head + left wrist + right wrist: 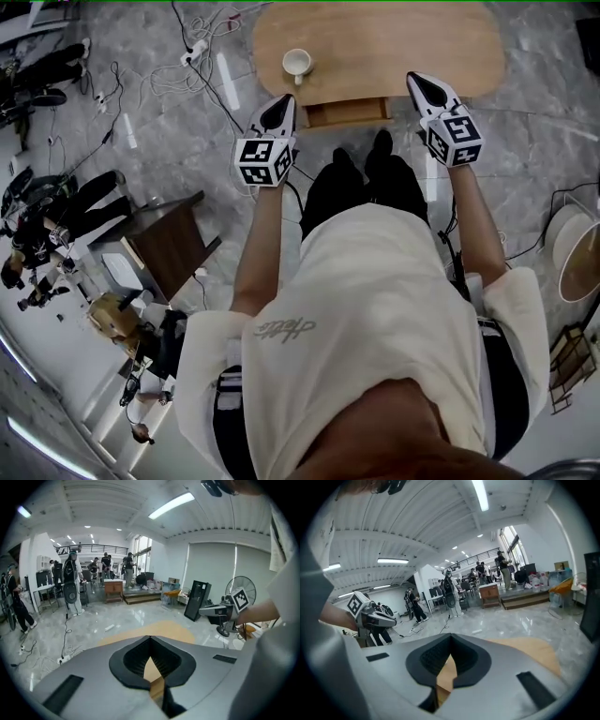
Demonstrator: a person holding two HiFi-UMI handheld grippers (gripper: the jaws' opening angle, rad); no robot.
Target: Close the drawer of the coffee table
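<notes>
The oval wooden coffee table [394, 47] stands on the marble floor ahead of me. Its drawer [347, 112] juts out a little from the near edge. My left gripper [283, 103] hovers shut just left of the drawer front, holding nothing. My right gripper [419, 82] hangs shut over the table's near edge, right of the drawer, also empty. In the left gripper view the jaw tips [150, 637] meet above the tabletop [161, 630]. The right gripper view shows the tips [451, 634] closed over the tabletop [529, 648].
A white cup [297, 63] sits on the table near its left end. Cables and a power strip [192, 52] lie on the floor to the left. A dark side table [173, 246] stands at my left, a round stand [577, 253] at my right. People [37, 234] are further left.
</notes>
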